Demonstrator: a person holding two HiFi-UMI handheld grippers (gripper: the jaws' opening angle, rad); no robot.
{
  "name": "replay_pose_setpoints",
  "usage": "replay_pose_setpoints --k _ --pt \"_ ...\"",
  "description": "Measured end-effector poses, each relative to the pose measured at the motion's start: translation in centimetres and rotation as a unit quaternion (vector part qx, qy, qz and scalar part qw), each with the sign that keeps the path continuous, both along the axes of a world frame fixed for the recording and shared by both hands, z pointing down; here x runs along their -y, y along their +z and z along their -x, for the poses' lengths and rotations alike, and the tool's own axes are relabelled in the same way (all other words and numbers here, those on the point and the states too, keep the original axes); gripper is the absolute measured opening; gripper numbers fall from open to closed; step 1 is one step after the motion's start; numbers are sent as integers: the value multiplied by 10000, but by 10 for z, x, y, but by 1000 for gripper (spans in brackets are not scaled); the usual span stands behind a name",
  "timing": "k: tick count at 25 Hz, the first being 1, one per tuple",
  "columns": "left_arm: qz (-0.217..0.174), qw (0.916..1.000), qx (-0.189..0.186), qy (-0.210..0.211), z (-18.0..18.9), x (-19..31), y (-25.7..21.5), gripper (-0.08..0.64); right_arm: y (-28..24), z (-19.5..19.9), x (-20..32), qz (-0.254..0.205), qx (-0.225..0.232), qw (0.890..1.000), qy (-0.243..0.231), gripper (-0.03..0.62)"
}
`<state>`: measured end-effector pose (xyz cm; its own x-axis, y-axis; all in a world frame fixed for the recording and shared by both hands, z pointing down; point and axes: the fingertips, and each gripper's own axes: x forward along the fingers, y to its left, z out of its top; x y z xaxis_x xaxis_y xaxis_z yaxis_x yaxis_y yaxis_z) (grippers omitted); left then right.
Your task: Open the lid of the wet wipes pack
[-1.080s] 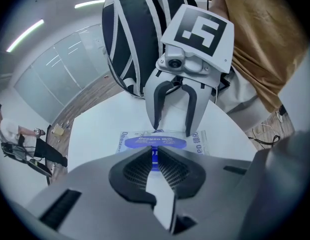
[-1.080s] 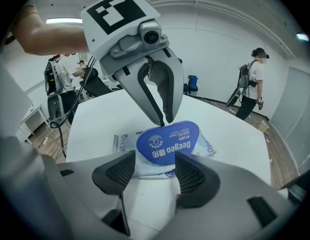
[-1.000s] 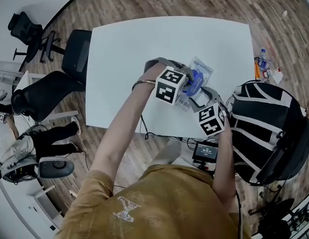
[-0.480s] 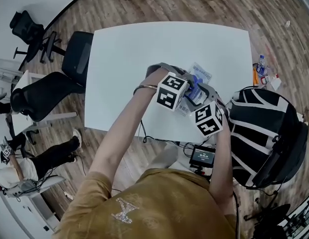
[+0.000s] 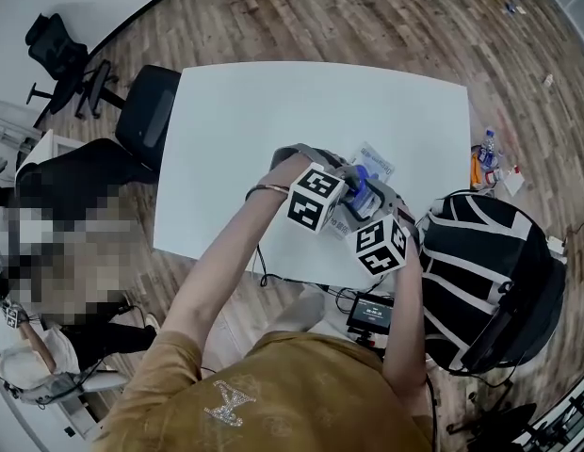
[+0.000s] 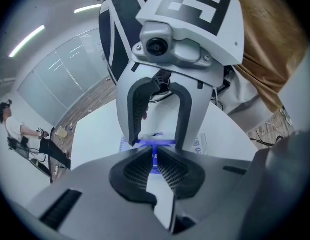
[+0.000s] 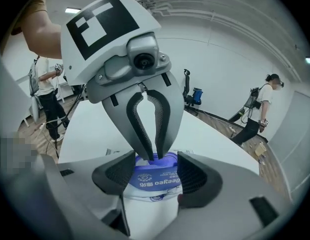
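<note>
Left tongs (image 6: 155, 154) pinched tight on the blue lid (image 6: 155, 144); right tongs (image 7: 156, 162) half open, clamping the wet wipes pack (image 7: 154, 193), 3 o'clock on the desk (image 5: 273, 111).

A white surface (image 5: 273, 121) is set on a wood-plank floor (image 5: 367, 17). A black office chair (image 5: 146, 111) is placed against its left edge. A second black chair (image 5: 61, 59) is located well apart from it, near the white wall. A black bag with white stripes (image 5: 480, 271) is positioned beside the near right corner of the surface. A small lit screen (image 5: 369, 311) is seen below the near edge. A bottle (image 5: 487, 147) is found among small items on the floor at the right. In the right gripper view, a standing person (image 7: 262, 106) and a blue-backed chair (image 7: 192, 96) are shown beyond the surface. In the left gripper view, another person (image 6: 17, 129) is shown near glass wall panels (image 6: 65, 79).
</note>
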<state>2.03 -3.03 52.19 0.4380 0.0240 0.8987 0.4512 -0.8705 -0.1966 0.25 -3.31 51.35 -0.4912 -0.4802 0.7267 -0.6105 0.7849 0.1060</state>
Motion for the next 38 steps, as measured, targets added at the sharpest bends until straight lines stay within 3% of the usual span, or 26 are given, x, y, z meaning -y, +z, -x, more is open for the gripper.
replay_pose_setpoints --k 9,18,31,38 --pt "323 9929 -463 -1045 33 3 6 34 -1 -10 -4 -121 72 9997 213 253" --pt "804 9800 -351 -1786 58 -24 56 23 -3 -24 -3 -373 224 9950 896 253" --pt "984 9675 -643 -2239 49 -62 65 11 6 -42 0 -537 106 9863 1557 253" --pt "1255 9477 -1032 -2746 51 -79 68 11 17 -47 4 -356 122 9830 1799 253"
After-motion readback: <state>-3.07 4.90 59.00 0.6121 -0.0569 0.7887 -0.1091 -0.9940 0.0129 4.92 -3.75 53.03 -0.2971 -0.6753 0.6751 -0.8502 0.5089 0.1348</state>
